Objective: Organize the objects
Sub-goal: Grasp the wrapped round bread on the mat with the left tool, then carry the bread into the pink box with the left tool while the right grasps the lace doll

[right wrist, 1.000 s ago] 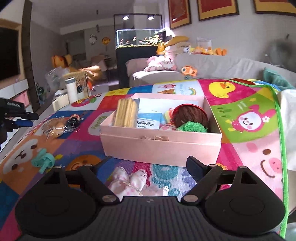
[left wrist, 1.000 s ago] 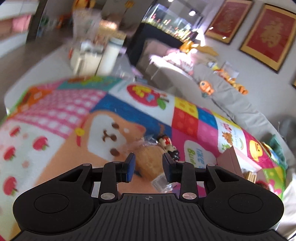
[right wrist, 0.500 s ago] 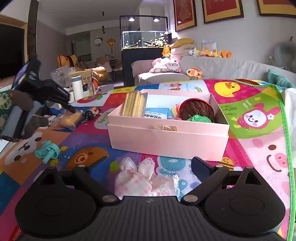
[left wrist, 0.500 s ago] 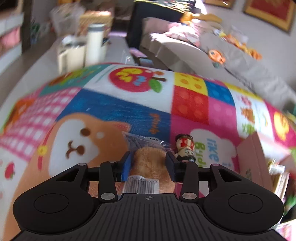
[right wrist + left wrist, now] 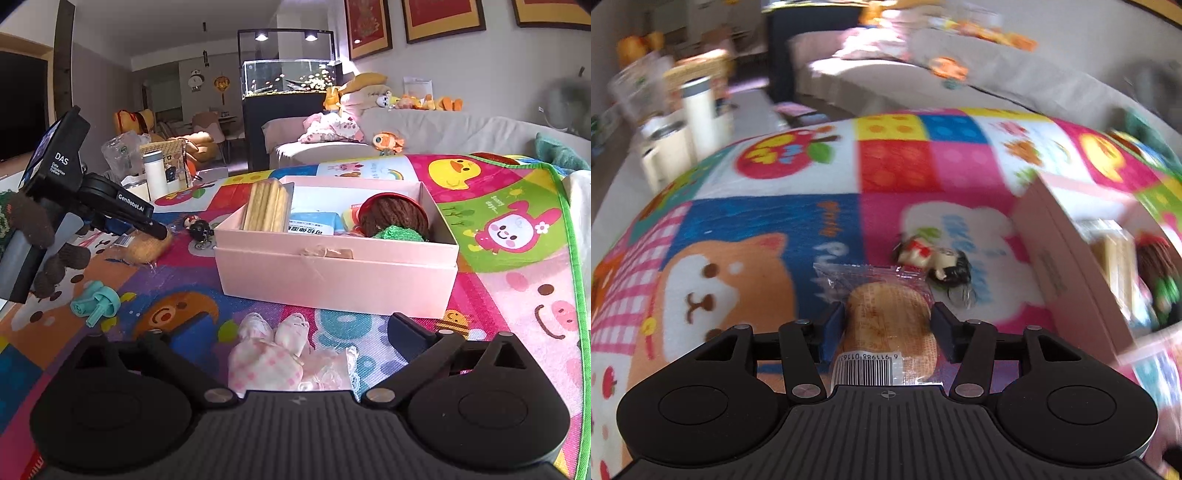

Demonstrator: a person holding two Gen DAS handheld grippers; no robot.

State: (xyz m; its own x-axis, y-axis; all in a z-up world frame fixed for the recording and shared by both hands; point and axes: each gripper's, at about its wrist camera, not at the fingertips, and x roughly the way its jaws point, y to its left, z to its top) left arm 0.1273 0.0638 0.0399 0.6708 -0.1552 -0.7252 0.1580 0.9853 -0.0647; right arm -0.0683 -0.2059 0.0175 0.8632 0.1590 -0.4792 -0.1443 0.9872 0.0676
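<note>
My left gripper has its jaws on both sides of a wrapped bread bun, touching the wrapper; the bun seems to rest on the colourful play mat. The bun also shows in the right wrist view under the left gripper. A small doll keychain lies just beyond the bun. An open pink box holds biscuits, a blue packet and a brown yarn item. My right gripper is open over a pink-and-white doll cloth.
A teal plastic toy lies on the mat left of the right gripper. A white bottle and cups stand beyond the mat's far left edge. A sofa with plush toys runs behind the mat.
My left gripper has moved forward over the bun and its jaws now flank it closely. It has also turned right, toward the pink box. The right gripper has barely moved.
</note>
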